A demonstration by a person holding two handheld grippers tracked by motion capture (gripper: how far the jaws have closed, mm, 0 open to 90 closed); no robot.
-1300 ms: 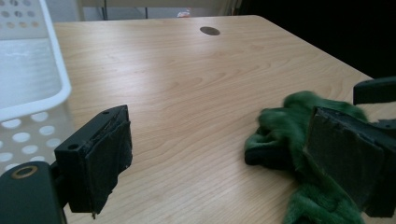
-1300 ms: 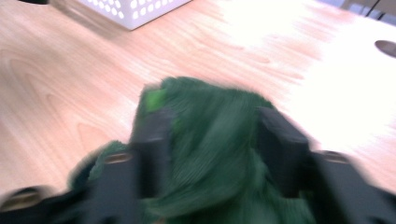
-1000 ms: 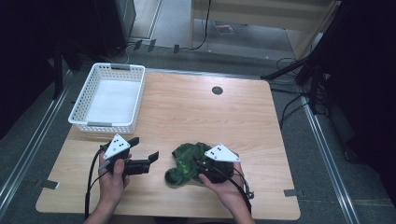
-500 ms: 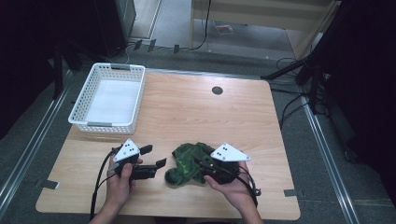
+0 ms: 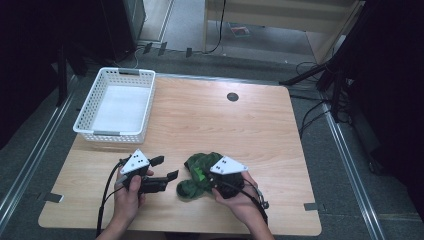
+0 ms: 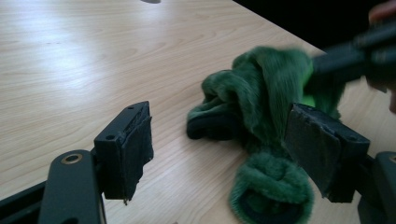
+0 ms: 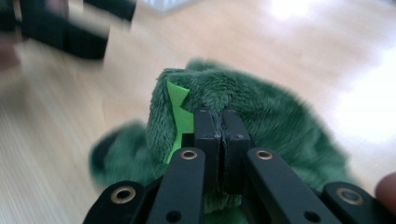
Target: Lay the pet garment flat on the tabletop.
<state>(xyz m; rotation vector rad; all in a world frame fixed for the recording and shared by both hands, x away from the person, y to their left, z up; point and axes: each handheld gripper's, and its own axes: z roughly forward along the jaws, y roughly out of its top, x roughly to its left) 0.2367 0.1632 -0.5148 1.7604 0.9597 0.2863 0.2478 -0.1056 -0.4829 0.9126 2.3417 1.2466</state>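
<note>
The right gripper (image 5: 206, 176), held in the person's right hand (image 5: 237, 200), has its two black jaws pressed together on a fold of a green plush garment (image 5: 199, 172); in the right gripper view the jaws meet with fuzzy fabric pinched between them, beside a bright green tag (image 7: 180, 119). The left gripper (image 5: 164, 168), held in the left hand (image 5: 127, 192), has its jaws spread wide apart with nothing between them. In the left gripper view its jaws frame the garment (image 6: 261, 126), which lies crumpled just ahead. The garment rests on the wooden table (image 5: 210, 120) near the front edge, between the two hands. Farther back, at the table's left rear corner, stands a white plastic basket (image 5: 95, 132) with latticed walls. A small dark round grommet (image 5: 232, 96) sits near the table's far edge. Cables (image 5: 310, 120) lie on the grey floor around the table.
</note>
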